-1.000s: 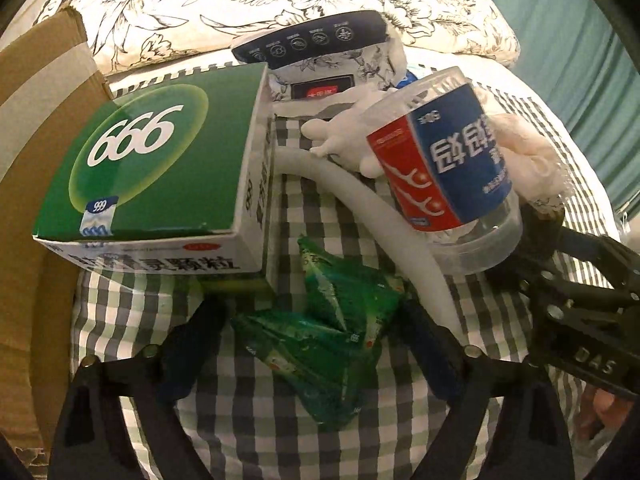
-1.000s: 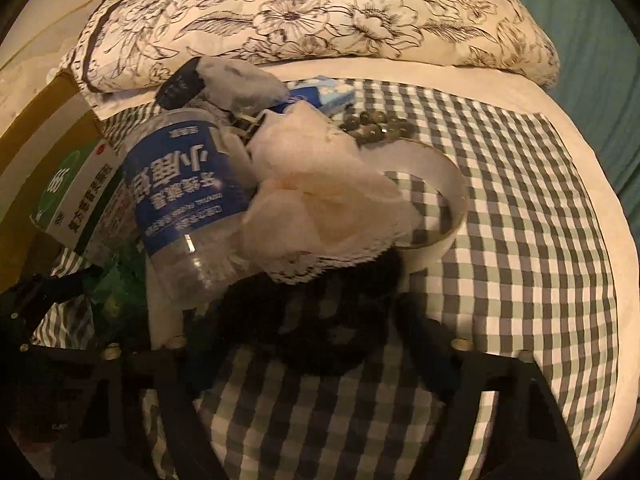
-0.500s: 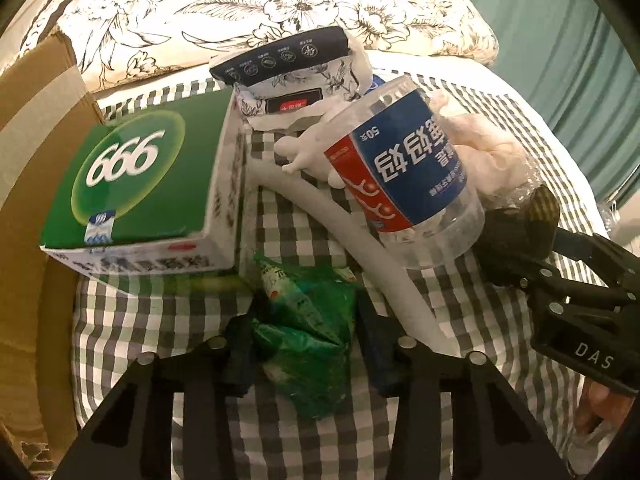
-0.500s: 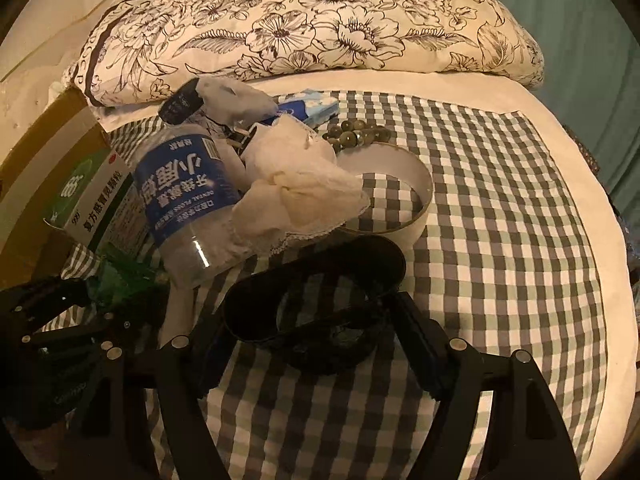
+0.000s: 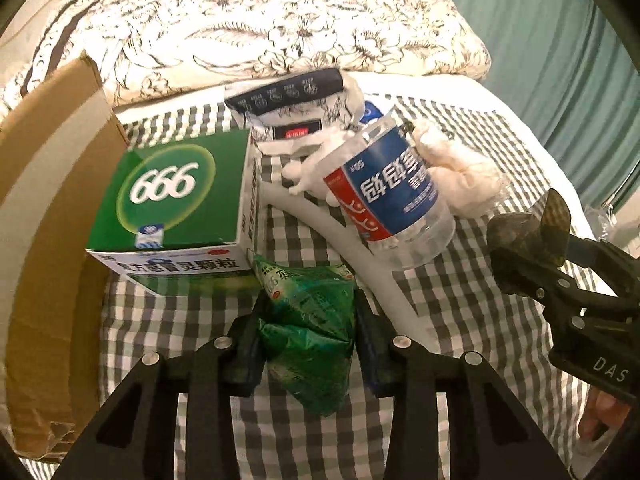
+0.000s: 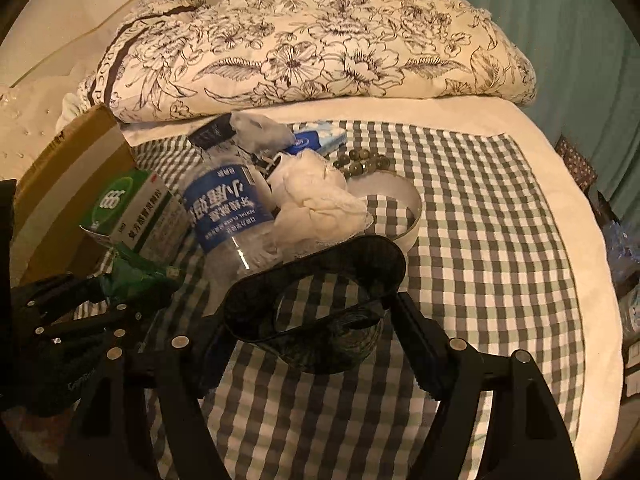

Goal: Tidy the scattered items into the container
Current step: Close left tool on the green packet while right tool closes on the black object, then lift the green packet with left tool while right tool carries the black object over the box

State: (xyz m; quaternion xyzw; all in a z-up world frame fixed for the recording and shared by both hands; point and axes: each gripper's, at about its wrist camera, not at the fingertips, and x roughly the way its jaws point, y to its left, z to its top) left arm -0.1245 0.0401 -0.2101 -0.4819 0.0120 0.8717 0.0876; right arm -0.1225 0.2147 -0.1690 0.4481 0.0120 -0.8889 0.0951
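A: What does the left claw hold?

B: It is clamped on a green crinkled packet, low in the middle of the left wrist view. The packet sits between both pads, just below the green box marked 666.

A: And the right claw?

B: It grips a dark translucent cup from both sides, low in the middle of the right wrist view. The checked cloth shows through the cup wall.

A: Where is the container?

B: The cardboard box is at the left edge of the left wrist view, its flap beside the green box.

A: What else lies on the bed?

B: A clear bottle with a blue and red label lies tilted right of the green box, touching a crumpled white cloth. Some green beads lie behind it, near the flowered pillow.
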